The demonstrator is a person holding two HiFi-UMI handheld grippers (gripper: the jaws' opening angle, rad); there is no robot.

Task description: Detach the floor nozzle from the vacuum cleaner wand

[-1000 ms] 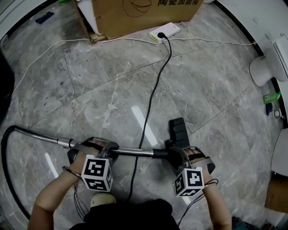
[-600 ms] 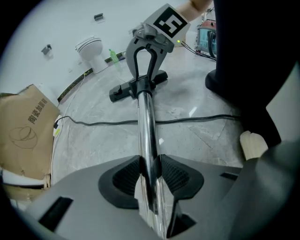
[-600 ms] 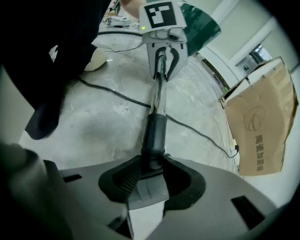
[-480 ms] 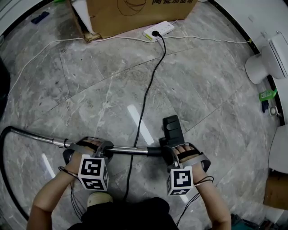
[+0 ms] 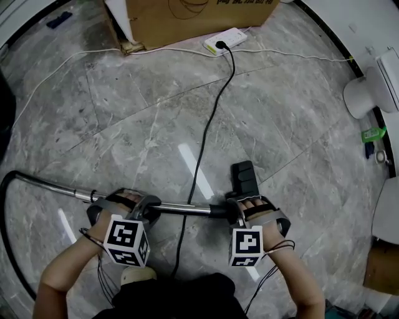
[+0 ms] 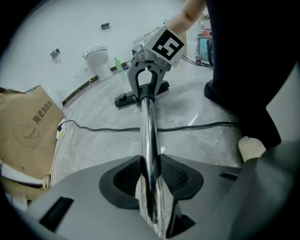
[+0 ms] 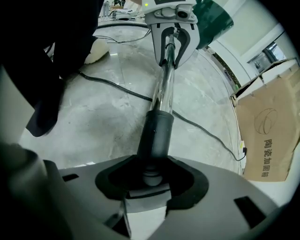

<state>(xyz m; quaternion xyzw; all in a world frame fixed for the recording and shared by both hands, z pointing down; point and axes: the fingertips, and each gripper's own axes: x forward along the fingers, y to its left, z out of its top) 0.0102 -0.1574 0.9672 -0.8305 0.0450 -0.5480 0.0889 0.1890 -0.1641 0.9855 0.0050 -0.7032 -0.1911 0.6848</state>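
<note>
The chrome wand [image 5: 181, 210] lies level just above the floor, running left to right. Its black collar [image 5: 218, 211] meets the black floor nozzle [image 5: 243, 177], which rests on the tiles just beyond my right hand. My left gripper [image 5: 128, 204] is shut on the chrome tube [image 6: 148, 126], and its pads [image 6: 174, 177] press both sides of it. My right gripper [image 5: 246, 205] straddles the collar [image 7: 157, 133]. Its jaws are opening, with the collar's end and a grey stub [image 7: 151, 177] sitting loose between them.
A black power cable [image 5: 212, 124] runs from a white power strip [image 5: 225, 40] by a cardboard box [image 5: 187, 15] and passes under the wand. The black hose [image 5: 7, 205] curves off at the left. A toilet [image 5: 365, 93] and a green bottle [image 5: 374, 134] stand at the right.
My right gripper has rolled about the collar, so its marker cube now faces more squarely up. The left gripper, wand and nozzle keep their places.
</note>
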